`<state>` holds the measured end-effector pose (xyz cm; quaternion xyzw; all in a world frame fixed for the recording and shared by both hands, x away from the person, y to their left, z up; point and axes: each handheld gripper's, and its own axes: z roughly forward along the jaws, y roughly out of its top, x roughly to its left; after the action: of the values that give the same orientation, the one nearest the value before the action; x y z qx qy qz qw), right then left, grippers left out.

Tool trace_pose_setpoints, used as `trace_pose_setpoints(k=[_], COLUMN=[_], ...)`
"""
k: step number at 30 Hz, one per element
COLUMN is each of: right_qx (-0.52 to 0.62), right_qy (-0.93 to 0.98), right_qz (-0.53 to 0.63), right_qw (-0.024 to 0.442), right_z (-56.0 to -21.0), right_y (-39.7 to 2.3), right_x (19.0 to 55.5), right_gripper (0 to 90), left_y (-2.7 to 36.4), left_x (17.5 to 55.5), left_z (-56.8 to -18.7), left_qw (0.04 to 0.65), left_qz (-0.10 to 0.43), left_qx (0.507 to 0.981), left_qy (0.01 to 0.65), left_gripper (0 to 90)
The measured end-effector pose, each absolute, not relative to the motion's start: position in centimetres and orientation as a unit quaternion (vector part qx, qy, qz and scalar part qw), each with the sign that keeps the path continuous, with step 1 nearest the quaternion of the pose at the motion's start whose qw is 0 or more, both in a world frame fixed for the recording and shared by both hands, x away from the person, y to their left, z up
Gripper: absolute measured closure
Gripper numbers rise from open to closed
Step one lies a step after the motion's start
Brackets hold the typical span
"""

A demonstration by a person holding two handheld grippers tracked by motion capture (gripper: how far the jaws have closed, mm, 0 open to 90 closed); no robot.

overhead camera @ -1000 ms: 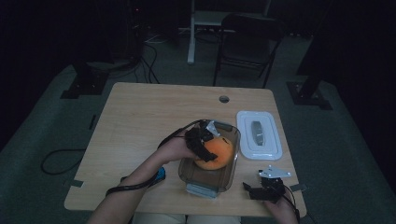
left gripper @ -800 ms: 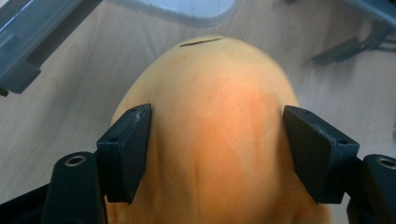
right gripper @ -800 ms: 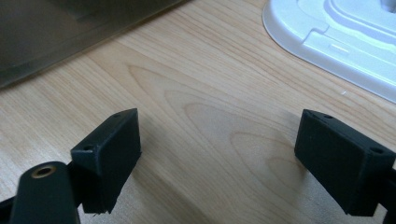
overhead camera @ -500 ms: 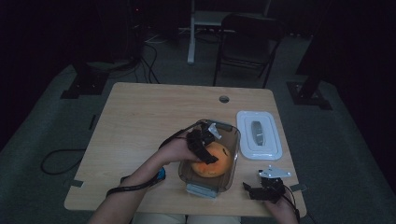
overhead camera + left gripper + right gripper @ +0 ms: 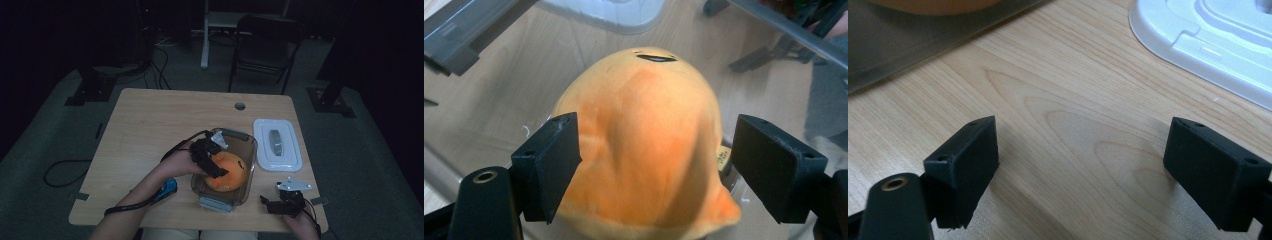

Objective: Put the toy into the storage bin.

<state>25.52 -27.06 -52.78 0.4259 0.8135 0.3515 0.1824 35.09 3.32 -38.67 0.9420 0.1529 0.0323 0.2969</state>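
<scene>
The left tongs [image 5: 651, 165] have just been opening around the orange plush toy [image 5: 227, 172] in the clear box [image 5: 248, 145], probably released, while the right tongs [image 5: 1083, 170] gape empty at five o'clock on the tabletop [image 5: 150, 125].

- A light wooden table [image 5: 165, 130] with a small round hole [image 5: 240, 106] near its far edge.
- A clear container [image 5: 248, 150] stands on the near right part of the table.
- A white lid [image 5: 278, 145] lies flat just to the right of the container, apart from it.
- A small blue object [image 5: 167, 189] rests near the front edge, left of the container.
</scene>
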Motion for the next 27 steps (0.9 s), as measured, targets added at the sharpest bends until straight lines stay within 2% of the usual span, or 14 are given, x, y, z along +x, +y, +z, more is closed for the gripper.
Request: trace_pose_setpoints(k=[27], right_qx=[0.426], right_qy=[0.814], right_qz=[0.351], right_qw=[0.182], right_z=[-52.8], right_y=[-27.1], right_x=[25.5], right_gripper=[13.9], left_y=[11.1], left_x=[33.3], left_z=[-37.5], left_qw=[0.328], left_qz=[0.075], left_qx=[0.919], left_qy=[0.206], left_gripper=[21.0])
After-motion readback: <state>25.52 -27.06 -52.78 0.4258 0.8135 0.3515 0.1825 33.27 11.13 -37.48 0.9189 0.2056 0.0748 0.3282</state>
